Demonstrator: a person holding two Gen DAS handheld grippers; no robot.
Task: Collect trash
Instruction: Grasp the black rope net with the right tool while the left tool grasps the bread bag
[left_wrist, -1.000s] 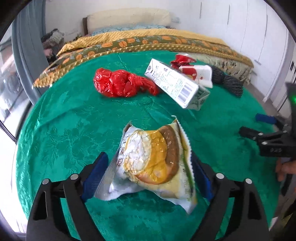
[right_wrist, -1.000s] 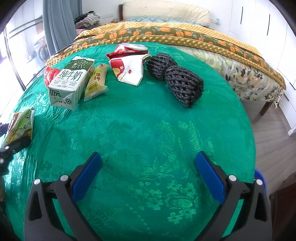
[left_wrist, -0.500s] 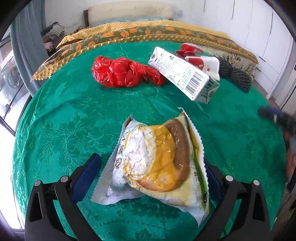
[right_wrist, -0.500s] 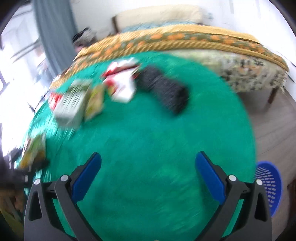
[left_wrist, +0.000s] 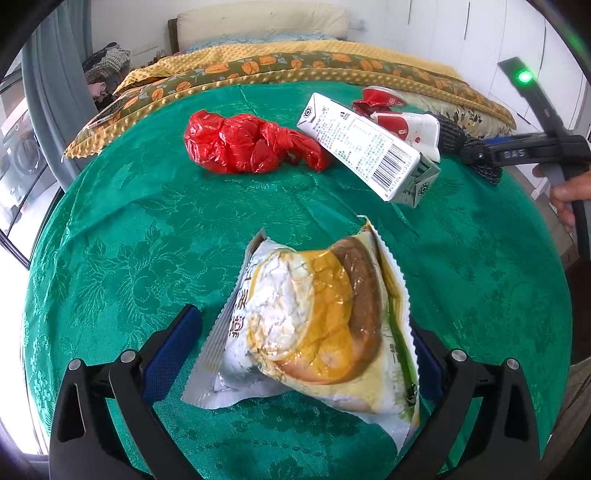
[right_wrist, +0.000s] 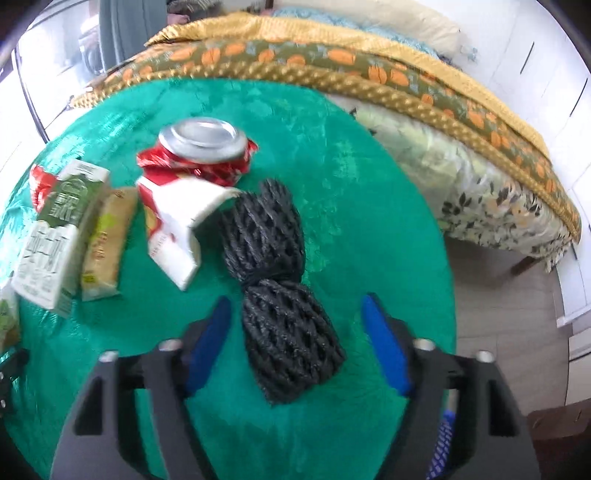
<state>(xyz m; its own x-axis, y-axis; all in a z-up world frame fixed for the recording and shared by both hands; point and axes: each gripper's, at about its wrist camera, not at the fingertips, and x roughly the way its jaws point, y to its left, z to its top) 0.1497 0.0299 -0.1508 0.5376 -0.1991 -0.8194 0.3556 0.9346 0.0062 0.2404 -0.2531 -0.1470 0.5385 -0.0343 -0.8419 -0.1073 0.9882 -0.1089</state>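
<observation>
Trash all on the table, none binned: left hand-held gripper spread wide around bread wrapper, right hand-held gripper agape astride black foam net; red bag, milk carton, crushed can untouched.

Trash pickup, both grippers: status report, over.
Left gripper open, straddling bread wrapper. Right gripper open, astride black foam net. Milk carton, red bag, crushed can on the green tablecloth. Nothing blocking.
</observation>
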